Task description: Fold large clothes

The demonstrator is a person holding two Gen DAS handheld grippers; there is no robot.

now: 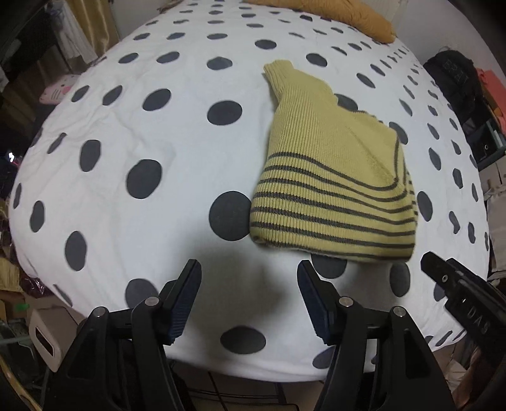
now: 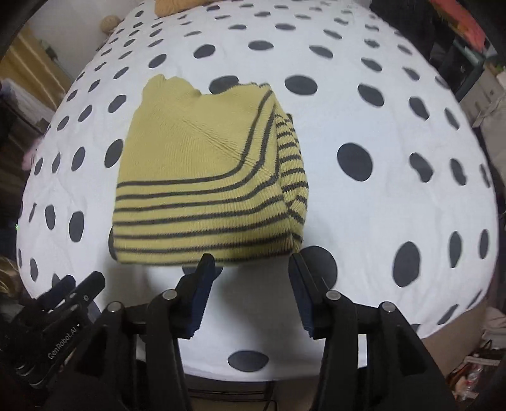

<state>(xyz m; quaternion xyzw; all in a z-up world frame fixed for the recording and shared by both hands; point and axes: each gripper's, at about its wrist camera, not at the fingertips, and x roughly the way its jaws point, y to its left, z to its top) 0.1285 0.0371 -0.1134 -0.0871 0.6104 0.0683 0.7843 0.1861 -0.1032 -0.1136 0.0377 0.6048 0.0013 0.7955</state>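
Black left tool point(image 1: 249, 273) and right tool point(image 2: 251, 260) both gape empty above the folded striped sweater point(image 2: 205, 177).

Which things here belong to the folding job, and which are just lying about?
Job:
- folded yellow-green knit sweater with dark stripes
- left gripper, open
- right gripper, open

Lying about:
- mustard-yellow knit garment
- pink cat plush
- black bag
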